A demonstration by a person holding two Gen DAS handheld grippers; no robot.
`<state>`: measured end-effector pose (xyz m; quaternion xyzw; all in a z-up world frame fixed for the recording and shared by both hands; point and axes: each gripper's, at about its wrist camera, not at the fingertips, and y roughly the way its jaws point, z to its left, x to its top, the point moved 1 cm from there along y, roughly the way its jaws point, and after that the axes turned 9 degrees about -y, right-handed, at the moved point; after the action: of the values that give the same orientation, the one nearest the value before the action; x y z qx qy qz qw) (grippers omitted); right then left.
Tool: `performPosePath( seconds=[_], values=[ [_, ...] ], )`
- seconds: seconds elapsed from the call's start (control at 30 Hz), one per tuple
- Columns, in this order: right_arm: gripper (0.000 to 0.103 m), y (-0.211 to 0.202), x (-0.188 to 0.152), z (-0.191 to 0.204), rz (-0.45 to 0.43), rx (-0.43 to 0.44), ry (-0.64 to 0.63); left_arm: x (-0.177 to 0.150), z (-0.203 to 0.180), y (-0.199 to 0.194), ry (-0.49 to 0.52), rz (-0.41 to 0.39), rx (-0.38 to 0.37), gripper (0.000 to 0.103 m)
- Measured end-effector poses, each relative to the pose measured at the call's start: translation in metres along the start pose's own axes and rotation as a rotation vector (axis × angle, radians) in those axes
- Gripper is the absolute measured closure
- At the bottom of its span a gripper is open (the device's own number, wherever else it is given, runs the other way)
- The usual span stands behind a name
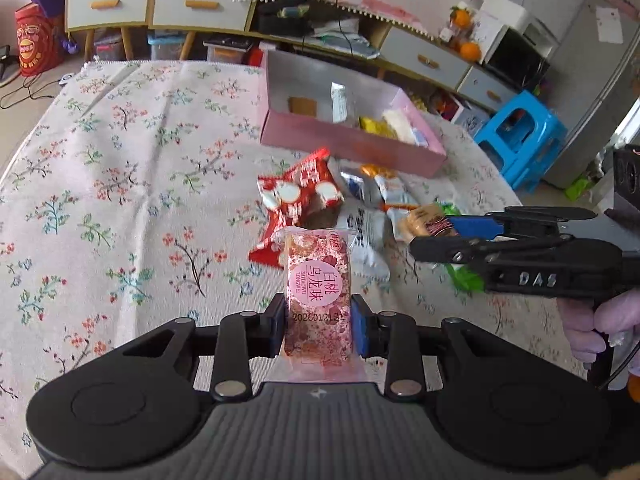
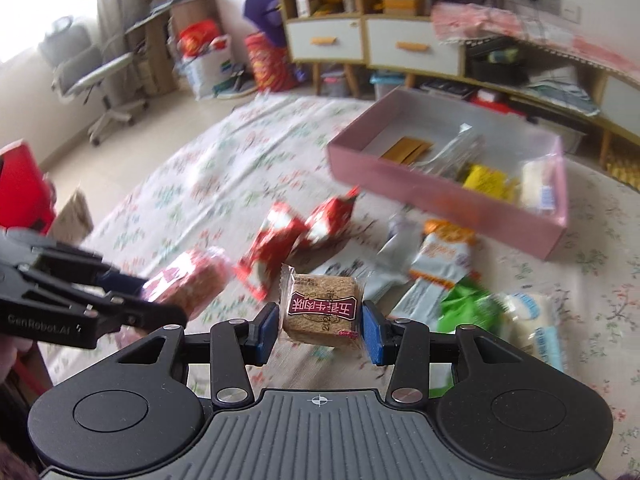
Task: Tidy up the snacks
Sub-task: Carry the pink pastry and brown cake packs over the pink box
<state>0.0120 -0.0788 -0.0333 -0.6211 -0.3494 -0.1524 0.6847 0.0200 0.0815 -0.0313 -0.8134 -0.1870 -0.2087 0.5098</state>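
Note:
My left gripper (image 1: 318,320) is shut on a pink peach-oolong snack bar (image 1: 318,280), held upright above the floral tablecloth; it also shows blurred in the right wrist view as the pink bar (image 2: 192,280). My right gripper (image 2: 320,330) is shut on a square brown biscuit packet (image 2: 322,308), lifted off the cloth. In the left wrist view, the right gripper (image 1: 436,236) comes in from the right with the brown packet (image 1: 420,222). Loose snacks lie between them: red packets (image 1: 296,196), white packets (image 1: 368,240), a green packet (image 2: 464,304). Behind stands the open pink box (image 1: 352,148) with a few snacks inside.
The floral tablecloth (image 1: 120,200) covers the table, bare on its left half. A blue stool (image 1: 520,136) stands off the table's right side. Cabinets with drawers (image 2: 368,40) line the back, and an office chair (image 2: 92,76) stands at far left.

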Motion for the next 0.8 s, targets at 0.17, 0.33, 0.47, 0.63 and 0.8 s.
performPosePath(
  seconds=[0.17,0.33,0.47,0.63,0.8],
  values=[
    [0.061,-0.006,0.01,-0.022,-0.036,-0.03,0.095,0.011,-0.003,0.001,-0.02,-0.028,-0.007,0.073],
    [0.061,-0.011,0.02,-0.042,-0.072,-0.051,0.191,0.025,-0.009,0.004,-0.031,-0.063,-0.013,0.073],
    [0.061,-0.011,0.028,-0.057,-0.091,-0.063,0.274,0.039,-0.015,0.01,-0.053,-0.092,-0.014,0.073],
    [0.061,-0.011,0.034,-0.069,-0.112,-0.065,0.331,0.058,-0.024,0.021,-0.07,-0.109,-0.02,0.073],
    [0.061,-0.01,0.037,-0.081,-0.128,-0.077,0.382,0.069,-0.025,0.031,-0.096,-0.116,-0.016,0.073]
  ],
)
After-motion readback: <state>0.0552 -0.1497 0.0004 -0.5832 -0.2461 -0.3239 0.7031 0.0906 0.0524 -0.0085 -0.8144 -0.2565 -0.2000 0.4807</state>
